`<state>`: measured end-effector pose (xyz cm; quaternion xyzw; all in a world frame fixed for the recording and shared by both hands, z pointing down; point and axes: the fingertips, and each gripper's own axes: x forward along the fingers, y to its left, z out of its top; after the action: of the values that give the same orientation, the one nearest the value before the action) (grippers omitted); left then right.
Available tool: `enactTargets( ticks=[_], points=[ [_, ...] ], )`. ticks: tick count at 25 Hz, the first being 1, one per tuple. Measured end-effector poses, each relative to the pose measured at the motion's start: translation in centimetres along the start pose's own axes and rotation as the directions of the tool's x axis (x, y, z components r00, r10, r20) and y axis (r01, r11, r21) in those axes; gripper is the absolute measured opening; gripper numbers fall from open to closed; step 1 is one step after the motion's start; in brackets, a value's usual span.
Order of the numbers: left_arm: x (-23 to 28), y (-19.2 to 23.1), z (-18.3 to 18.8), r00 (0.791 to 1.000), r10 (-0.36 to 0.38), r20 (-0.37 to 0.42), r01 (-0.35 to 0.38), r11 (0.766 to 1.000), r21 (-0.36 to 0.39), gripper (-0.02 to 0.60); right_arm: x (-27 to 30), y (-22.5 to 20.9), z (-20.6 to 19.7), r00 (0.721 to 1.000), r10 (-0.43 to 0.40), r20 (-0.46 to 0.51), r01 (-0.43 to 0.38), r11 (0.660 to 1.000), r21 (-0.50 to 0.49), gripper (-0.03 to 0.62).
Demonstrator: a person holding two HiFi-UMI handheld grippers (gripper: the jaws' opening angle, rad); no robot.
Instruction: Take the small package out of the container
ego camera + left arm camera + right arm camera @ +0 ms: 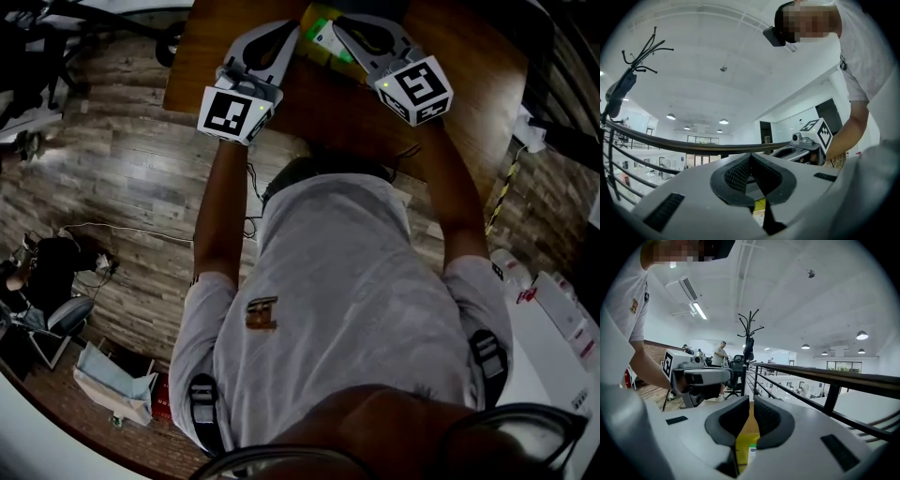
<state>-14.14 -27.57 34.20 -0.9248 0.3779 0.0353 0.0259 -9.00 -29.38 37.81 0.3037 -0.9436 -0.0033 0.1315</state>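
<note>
My left tool (751,158): jaws together, pads touching, nothing held. It hangs over the brown worktop (450,56), tips just left of the yellow container (316,17). The container sits at the far middle of the worktop, between both tools. The small package (330,43), white and green, lies at the container's near side; can't tell how deep. My right tool (752,405): jaws closed to a thin slit, nothing held, tips just right of the container.
</note>
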Motion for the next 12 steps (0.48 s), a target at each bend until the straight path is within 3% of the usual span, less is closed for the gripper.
enactTargets(
  ticks=[12],
  points=[
    [2.4,0.5,-1.8,0.999,0.039,-0.036,-0.040,0.999,-0.015,0.018,1.9,-0.9,-5.4,0.984,0.089,-0.152,-0.089,0.996,0.009,0.039]
  ],
)
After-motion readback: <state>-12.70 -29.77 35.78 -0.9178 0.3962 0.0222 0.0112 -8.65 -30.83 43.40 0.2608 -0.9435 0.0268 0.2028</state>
